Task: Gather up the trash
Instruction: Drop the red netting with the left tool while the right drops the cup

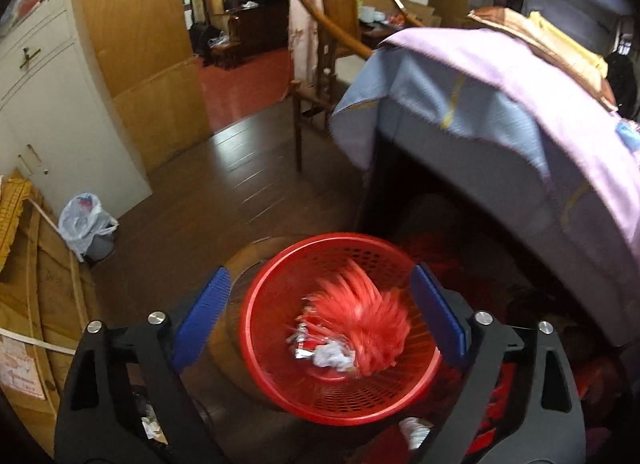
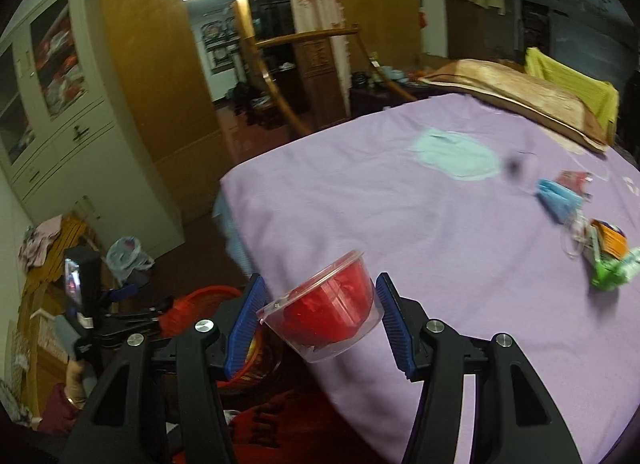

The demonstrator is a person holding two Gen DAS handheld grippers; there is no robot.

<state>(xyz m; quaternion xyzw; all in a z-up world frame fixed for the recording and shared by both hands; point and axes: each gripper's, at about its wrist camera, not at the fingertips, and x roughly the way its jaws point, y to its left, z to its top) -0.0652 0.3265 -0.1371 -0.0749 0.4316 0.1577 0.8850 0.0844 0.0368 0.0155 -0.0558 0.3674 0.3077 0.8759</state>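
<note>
Below the left tongs (image 1: 320, 314), whose jaws stand spread and empty, the red mesh basket (image 1: 280, 368) already holds crumpled wrappers (image 1: 326, 350) and a blurred red piece. The right tongs (image 2: 318, 322) pinch a clear plastic cup (image 2: 326, 320) with red inside, over the bed's (image 2: 400, 223) edge. Ahead and to their right, a blue face mask (image 2: 558, 197) and snack packets (image 2: 608, 254) lie uncollected, so I'd judge it partway done.

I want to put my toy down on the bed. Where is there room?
The purple bedsheet lies bare between its near-left corner and the pale blue patch. The right side is crowded: blue face mask, orange and green wrappers. The brown pillow fills the far edge.
</note>
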